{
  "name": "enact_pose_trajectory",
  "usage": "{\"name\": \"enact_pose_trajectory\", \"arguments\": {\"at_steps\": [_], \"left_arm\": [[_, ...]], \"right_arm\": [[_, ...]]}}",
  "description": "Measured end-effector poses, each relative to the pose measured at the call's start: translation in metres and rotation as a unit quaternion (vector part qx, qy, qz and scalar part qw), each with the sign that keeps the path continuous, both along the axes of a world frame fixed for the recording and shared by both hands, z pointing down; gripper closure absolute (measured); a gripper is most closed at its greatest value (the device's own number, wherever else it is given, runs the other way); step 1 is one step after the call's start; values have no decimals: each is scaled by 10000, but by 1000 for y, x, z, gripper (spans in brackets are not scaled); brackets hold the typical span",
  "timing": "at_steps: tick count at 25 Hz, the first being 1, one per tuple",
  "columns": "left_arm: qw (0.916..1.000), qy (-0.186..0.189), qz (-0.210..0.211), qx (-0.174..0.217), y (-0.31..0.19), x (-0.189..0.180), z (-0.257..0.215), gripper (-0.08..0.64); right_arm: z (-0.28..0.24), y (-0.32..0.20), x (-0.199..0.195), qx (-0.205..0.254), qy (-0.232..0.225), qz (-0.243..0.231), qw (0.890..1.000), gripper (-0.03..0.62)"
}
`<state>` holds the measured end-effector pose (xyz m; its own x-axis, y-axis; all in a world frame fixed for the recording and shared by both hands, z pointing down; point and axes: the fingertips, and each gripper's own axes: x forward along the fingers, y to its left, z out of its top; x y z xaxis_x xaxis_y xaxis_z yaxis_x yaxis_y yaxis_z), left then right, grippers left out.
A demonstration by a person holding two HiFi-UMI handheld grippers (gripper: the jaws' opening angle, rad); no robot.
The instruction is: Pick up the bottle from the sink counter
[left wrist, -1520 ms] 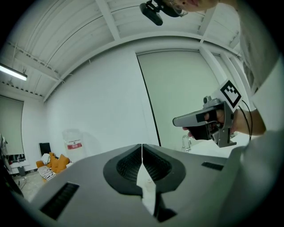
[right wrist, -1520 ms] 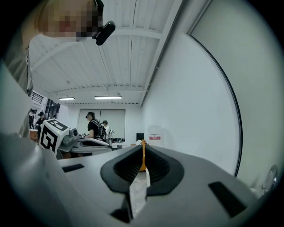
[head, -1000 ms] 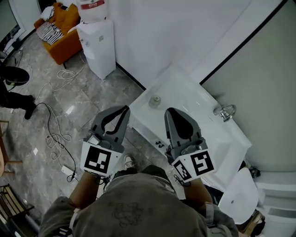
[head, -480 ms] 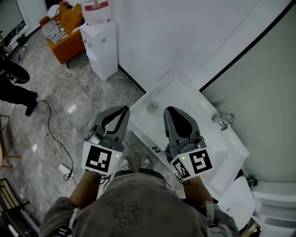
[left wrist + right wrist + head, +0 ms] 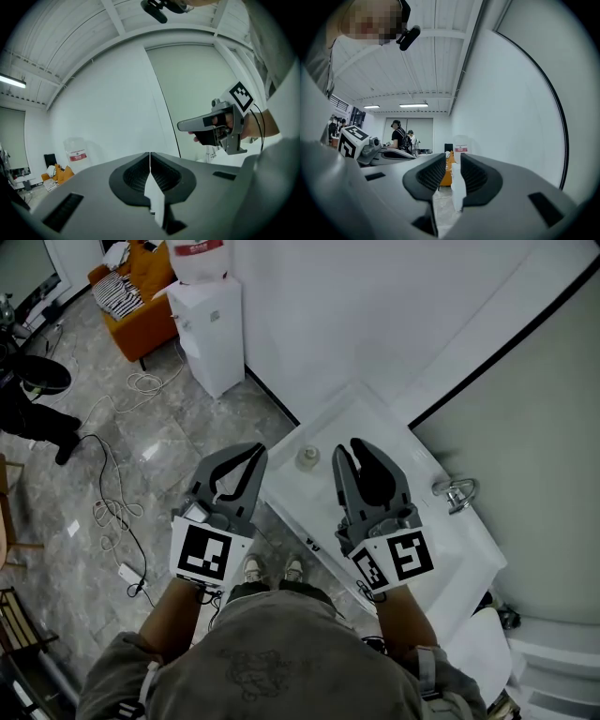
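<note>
Fingers (image 5: 433, 171) on the right gripper (image 5: 449, 159) are just cracking apart, only a narrow slit so far and nothing in it. All I can see through the gap is the room and a water dispenser (image 5: 460, 151) way off. The left gripper (image 5: 150, 155) has its jaws pressed together and is empty too.

From the head view, the bottle (image 5: 307, 458) is standing upright on the white sink counter (image 5: 330, 426), close to the front edge at the end away from the faucet (image 5: 457, 491). It sits between the two grippers in that view, a bit nearer the right one, and neither is touching it.

So I'd call this the very start: lining up for the grab, with nothing picked up yet. Both gripper views look out at wall and ceiling and neither shows the bottle, so my guess is they're aimed too high. For the next move the right gripper needs to open a lot wider, tip down and slide left so the bottle's body ends up between the pads, then squeeze. It's close to the edge, so a nudge could knock it off.
</note>
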<state>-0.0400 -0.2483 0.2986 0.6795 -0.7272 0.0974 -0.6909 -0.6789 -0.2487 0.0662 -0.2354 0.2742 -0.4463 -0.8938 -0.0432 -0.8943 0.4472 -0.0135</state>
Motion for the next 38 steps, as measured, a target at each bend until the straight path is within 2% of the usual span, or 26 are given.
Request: {"name": "enact_pose_trajectory", "arguments": {"at_steps": [2, 8, 18, 27, 38], "left_arm": [[10000, -63, -30, 39, -7, 5, 1, 543], [9997, -189, -77, 106, -30, 14, 8, 543], [9998, -181, -107, 41, -64, 31, 36, 543], [9995, -239, -81, -207, -94, 41, 88, 543], [9967, -455, -56, -675, -119, 47, 162, 543]], "right_arm": [[4, -10, 5, -30, -3, -10, 10000, 463], [23, -42, 10, -139, 46, 10, 9999, 402], [84, -88, 13, -541, 130, 13, 9985, 350], [157, -123, 15, -889, 105, 6, 9960, 324], [275, -149, 20, -1712, 325, 111, 9846, 291]]}}
